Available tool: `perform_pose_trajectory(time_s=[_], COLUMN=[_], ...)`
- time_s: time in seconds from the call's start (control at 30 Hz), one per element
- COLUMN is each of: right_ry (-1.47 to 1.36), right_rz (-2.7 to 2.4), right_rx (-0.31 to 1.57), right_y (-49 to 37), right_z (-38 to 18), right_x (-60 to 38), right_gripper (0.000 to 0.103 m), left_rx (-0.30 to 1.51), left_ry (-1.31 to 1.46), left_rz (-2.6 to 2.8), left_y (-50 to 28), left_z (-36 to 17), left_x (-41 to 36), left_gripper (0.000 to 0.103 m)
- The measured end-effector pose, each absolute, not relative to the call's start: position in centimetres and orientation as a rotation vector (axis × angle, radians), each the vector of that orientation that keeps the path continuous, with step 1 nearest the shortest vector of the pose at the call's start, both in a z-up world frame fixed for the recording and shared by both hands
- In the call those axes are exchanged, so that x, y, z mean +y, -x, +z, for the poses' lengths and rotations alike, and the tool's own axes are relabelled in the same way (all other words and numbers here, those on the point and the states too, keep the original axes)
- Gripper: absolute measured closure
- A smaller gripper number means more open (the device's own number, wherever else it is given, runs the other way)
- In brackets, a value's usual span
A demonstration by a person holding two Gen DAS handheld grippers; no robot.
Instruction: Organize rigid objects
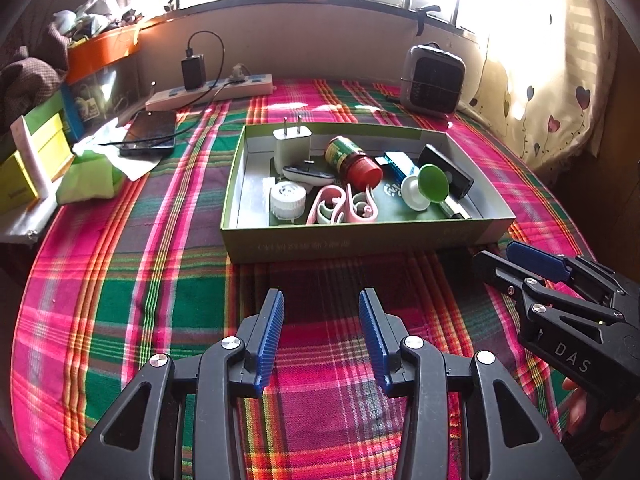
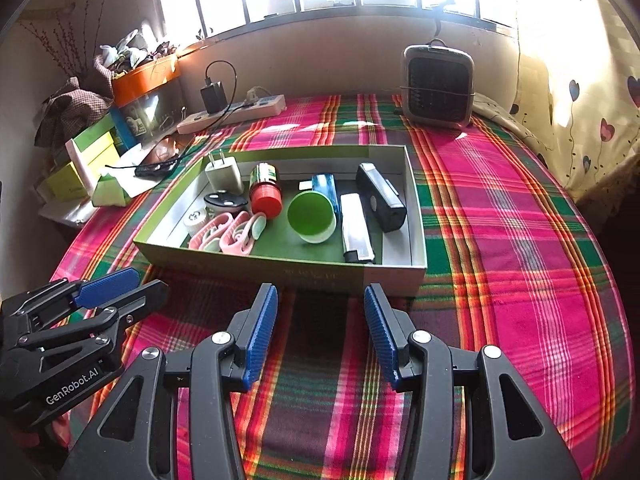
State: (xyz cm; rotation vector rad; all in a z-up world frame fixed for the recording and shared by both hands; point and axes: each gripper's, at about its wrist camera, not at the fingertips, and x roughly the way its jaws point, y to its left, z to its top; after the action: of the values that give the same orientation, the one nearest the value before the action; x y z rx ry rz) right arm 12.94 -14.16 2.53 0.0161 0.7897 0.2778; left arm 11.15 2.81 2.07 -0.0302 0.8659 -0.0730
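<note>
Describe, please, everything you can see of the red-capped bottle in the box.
The small bottle with a red screw cap and green label looks like plastic. It is closed and lies on its side in the shallow green cardboard box, cap towards the cameras. The cap seems to touch a pink plastic clip; neither tool touches it.

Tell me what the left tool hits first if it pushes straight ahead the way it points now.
Probably the plaid cloth just short of the box, since the left tool tilts downward with nothing between its fingers. A shallower path would meet the near wall of the cardboard box. Depth is hard to judge here.
</note>
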Motion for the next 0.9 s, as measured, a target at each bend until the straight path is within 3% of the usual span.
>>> perform_pose_trajectory(time_s=[0.47,0.77,0.9], right_ry=[0.037,0.076,0.072], right_rz=[0.228,0.188,0.164], right_rx=[0.874,0.88,0.884], right_y=[-11.5,-10.9,-10.8], right_z=[0.3,0.0,-0.1], right_x=[-14.9,-15.3,-15.8], right_gripper=[0.056,0.056,0.043], left_rx=[0.9,0.877,0.877], left_ry=[0.015,-0.03,-0.022], left_rz=[-0.047,0.005,0.01], left_y=[-9.8,-9.3,-9.4], left_z=[0.5,0.2,0.2], left_x=[2.4,1.2,1.2], left_gripper=[0.064,0.058,0.057])
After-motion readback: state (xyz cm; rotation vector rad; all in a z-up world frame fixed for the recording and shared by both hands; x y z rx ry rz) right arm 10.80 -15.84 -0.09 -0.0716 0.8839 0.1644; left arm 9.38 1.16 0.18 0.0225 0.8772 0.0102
